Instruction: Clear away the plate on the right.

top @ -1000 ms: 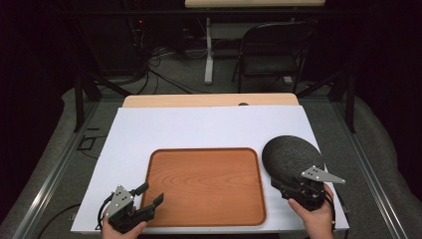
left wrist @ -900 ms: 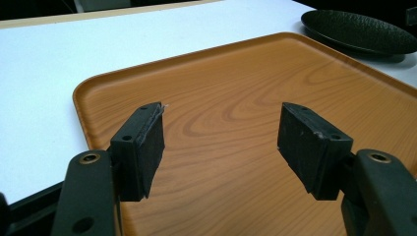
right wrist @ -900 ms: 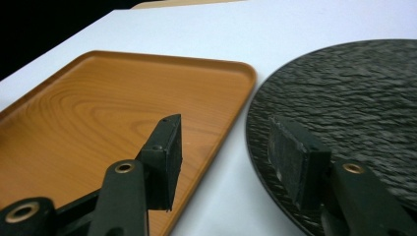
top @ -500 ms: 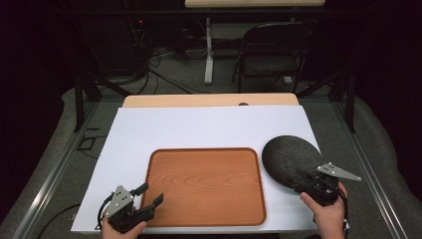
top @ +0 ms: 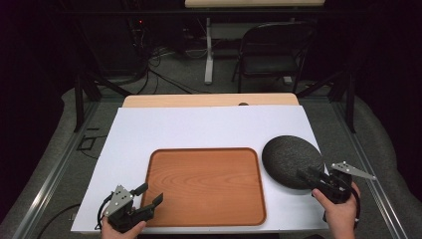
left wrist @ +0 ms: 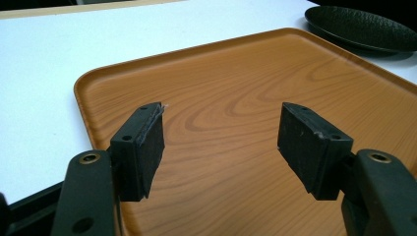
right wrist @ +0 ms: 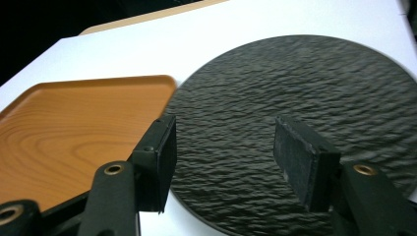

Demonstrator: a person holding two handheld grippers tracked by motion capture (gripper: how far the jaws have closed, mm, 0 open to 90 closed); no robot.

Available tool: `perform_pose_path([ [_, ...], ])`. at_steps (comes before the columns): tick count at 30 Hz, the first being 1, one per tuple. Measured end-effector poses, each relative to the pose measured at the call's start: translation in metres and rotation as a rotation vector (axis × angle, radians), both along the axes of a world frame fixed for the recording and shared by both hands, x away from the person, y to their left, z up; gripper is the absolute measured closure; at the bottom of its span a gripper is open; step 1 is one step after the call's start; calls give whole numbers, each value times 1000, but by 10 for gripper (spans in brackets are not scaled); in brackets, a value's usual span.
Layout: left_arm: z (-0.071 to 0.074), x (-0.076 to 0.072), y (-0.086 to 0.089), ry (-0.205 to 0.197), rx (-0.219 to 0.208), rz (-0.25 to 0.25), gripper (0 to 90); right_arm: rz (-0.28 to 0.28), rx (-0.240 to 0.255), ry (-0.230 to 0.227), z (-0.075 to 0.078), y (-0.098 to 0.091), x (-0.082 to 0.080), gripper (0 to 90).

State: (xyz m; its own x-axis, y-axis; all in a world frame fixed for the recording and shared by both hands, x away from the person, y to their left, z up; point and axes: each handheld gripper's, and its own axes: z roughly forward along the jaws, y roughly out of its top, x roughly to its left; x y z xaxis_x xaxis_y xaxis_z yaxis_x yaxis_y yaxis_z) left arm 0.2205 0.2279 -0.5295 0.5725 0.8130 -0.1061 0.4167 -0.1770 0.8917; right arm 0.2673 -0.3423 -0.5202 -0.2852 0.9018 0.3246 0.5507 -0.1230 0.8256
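A white board (top: 199, 129) was seen laid over a table (top: 209, 100), whose tan far edge showed beyond it. On the board, a wooden tray (top: 206, 184) with rounded corners was placed near the centre, toward the near edge. Just to the right of the tray, a dark round plate (top: 288, 159) with a rippled surface was set, its left rim close beside the tray's right edge; whether the two touched could not be told.

The left gripper (top: 149, 195) was held at the near left corner of the tray, in the person's left hand (top: 122, 230). In the left gripper view, its jaws were seen spread wide apart above the tray (left wrist: 255, 98), with nothing between them, and the plate (left wrist: 359, 27) was seen at the far right.

The right gripper (top: 307, 175) was held by the right hand (top: 341, 209) at the near right rim of the plate. In the right gripper view, its jaws were seen parted over the plate (right wrist: 295, 98), nothing gripped, with the tray (right wrist: 74, 118) to the left.

Beyond the table, a folding chair (top: 271, 50) and floor cables (top: 159, 55) were seen in the dark.
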Motion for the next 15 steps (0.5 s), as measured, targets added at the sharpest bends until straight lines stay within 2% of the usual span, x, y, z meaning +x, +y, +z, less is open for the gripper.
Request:
perform_pose_path([
  [5, 0, 0, 0, 3, 1, 3, 344, -45, 29, 10, -2, -12, 0, 418],
  [15, 0, 1, 0, 9, -3, 2, 343, -132, 79, 73, -11, -32, 3, 418],
])
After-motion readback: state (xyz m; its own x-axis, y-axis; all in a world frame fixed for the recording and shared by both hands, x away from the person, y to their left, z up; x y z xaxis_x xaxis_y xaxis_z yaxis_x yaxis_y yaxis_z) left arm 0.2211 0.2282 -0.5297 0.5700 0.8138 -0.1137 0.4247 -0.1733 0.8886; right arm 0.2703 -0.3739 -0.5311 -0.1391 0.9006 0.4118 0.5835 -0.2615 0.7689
